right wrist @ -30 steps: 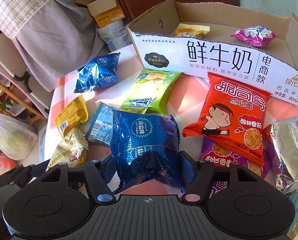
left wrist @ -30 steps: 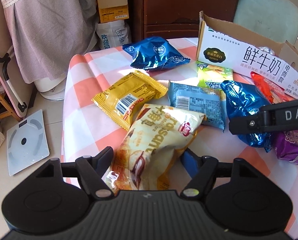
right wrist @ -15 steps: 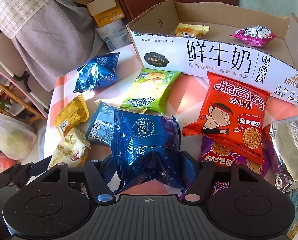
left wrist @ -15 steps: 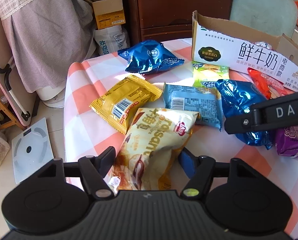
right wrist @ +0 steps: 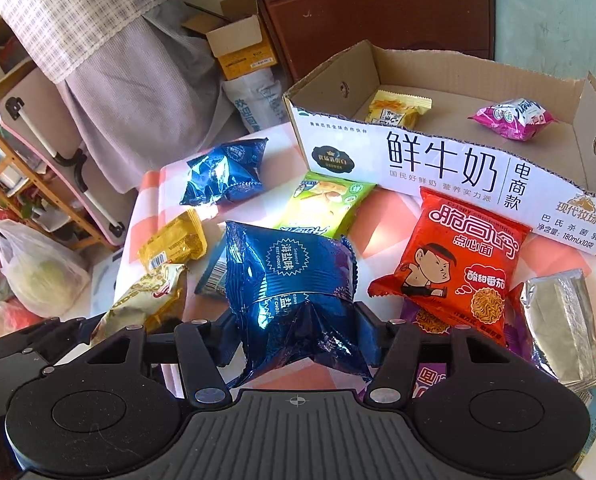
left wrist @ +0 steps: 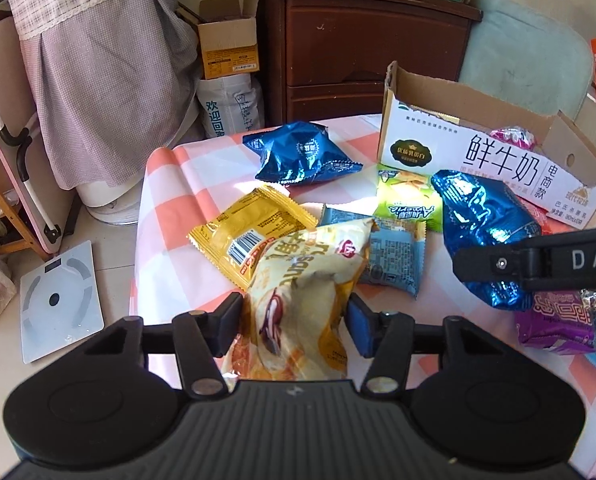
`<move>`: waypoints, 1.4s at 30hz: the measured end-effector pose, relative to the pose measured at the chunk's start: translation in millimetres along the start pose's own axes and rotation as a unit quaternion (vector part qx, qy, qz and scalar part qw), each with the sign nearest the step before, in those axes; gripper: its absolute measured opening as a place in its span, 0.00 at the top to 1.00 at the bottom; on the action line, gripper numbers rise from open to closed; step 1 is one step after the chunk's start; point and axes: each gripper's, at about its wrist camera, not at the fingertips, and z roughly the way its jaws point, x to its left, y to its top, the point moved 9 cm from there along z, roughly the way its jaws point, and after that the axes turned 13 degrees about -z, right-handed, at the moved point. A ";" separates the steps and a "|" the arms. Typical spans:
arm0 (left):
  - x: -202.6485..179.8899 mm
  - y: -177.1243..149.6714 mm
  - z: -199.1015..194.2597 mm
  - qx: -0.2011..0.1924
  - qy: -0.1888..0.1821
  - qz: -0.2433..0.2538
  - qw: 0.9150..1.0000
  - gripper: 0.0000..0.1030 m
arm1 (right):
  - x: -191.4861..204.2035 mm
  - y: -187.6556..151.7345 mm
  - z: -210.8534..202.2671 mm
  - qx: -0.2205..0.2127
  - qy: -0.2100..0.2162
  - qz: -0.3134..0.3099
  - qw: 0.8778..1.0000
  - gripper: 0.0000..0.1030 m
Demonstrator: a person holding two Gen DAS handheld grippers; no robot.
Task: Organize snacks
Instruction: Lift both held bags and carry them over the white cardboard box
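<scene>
On checkered table (left wrist: 166, 216), your left gripper (left wrist: 294, 320) is clamping cream bag (left wrist: 302, 280); right gripper (right wrist: 298, 330), lower centre, is closing on blue bag (right wrist: 290, 280).

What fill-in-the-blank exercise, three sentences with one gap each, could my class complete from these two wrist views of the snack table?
1. The left gripper is shut on a cream and ____ croissant packet.
2. The right gripper squeezes a shiny ____ packet.
3. Inside the cardboard box lie ____ snacks.

Missing words: yellow; blue; two
</scene>
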 end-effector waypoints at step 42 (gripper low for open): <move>-96.9 93.0 -32.8 -0.084 -0.042 0.013 0.996 0.48 | -90.7 55.9 -104.2 -0.168 -0.046 0.080 0.981 0.54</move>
